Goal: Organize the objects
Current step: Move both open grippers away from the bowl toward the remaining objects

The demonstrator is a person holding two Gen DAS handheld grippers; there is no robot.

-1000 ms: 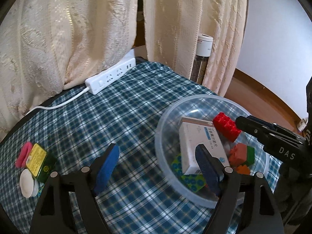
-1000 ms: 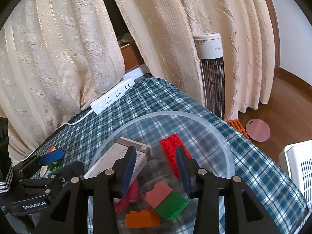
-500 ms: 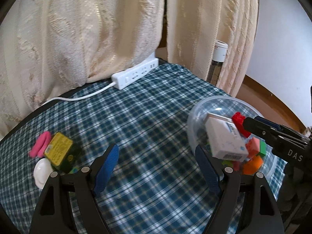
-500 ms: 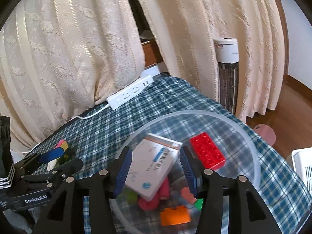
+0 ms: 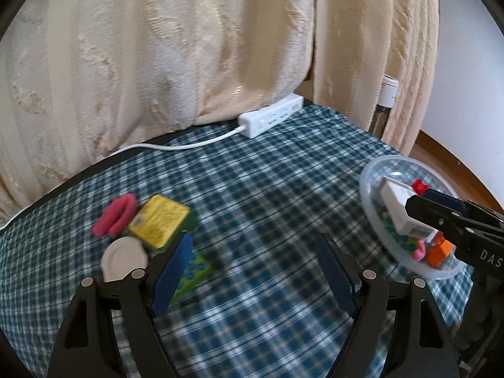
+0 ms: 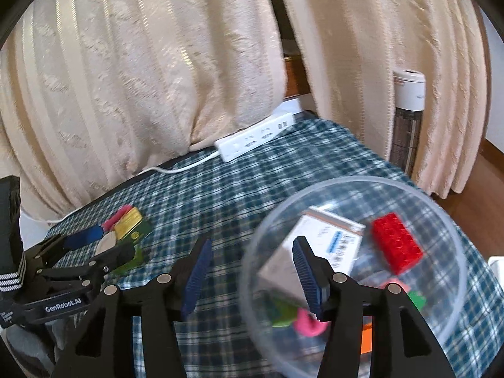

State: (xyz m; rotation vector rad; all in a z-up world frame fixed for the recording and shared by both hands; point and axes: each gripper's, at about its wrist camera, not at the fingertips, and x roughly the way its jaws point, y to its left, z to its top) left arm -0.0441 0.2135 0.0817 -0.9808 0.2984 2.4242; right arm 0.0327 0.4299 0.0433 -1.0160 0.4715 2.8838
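A clear plastic bowl (image 6: 453,230) sits on the checked tablecloth and holds a white box (image 6: 327,239), a red brick (image 6: 395,242) and other small toys. It also shows in the left wrist view (image 5: 368,186). My right gripper (image 6: 250,271) is open and empty, its right finger over the bowl's left rim. My left gripper (image 5: 253,271) is open and empty above the cloth, near a yellow-green box (image 5: 160,220), a pink piece (image 5: 116,217), a white disc (image 5: 124,260) and a green patterned block (image 5: 193,271).
A white power strip (image 5: 271,119) with its cable lies at the table's far edge against cream curtains (image 5: 157,47). A tower fan (image 6: 408,119) stands behind the table at the right. The table edge drops off at the right to a wooden floor.
Both grippers swung left. The bowl slid right in both views, and the small pile of objects moved toward the left gripper's left finger. Right gripper's jaws opened wider.
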